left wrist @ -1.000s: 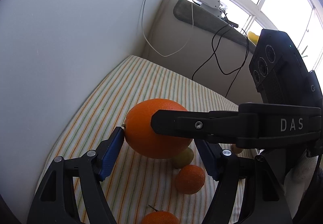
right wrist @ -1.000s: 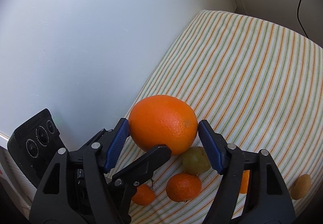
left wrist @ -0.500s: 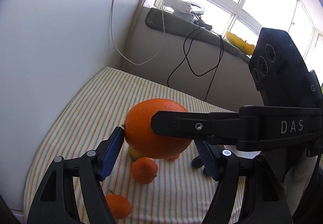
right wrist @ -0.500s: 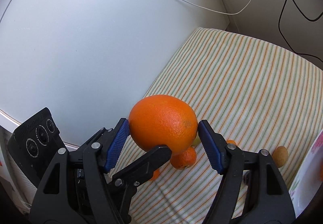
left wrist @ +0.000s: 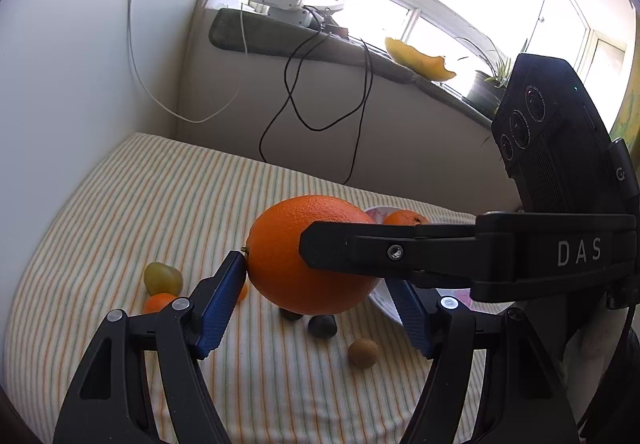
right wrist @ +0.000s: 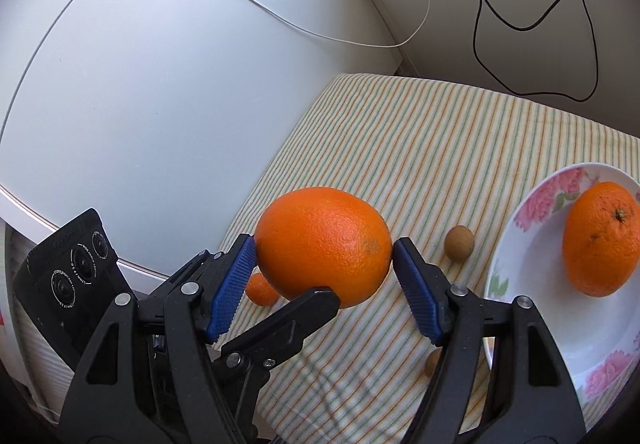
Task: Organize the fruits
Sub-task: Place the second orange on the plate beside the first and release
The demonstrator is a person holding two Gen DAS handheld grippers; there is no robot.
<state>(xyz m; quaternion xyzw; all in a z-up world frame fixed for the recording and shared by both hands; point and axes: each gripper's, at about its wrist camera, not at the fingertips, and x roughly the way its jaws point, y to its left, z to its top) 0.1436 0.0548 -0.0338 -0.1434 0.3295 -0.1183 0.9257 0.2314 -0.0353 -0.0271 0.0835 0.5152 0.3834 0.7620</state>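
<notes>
Striped cloth (right wrist: 460, 148) covers the table; a flowered plate (right wrist: 532, 284) holds one orange (right wrist: 600, 240). Both the right gripper (right wrist: 324, 276) and left gripper (left wrist: 316, 284) clamp a big orange (right wrist: 324, 244) aloft (beside the plate). Smaller: mandarin (right wrist: 260, 289), brown fruit (right wrist: 459, 243).

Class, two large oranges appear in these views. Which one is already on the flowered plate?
The orange with the stem dimple, lying on the flowered plate at the right. The other large orange is held up between both claws, above the striped cloth.
</notes>
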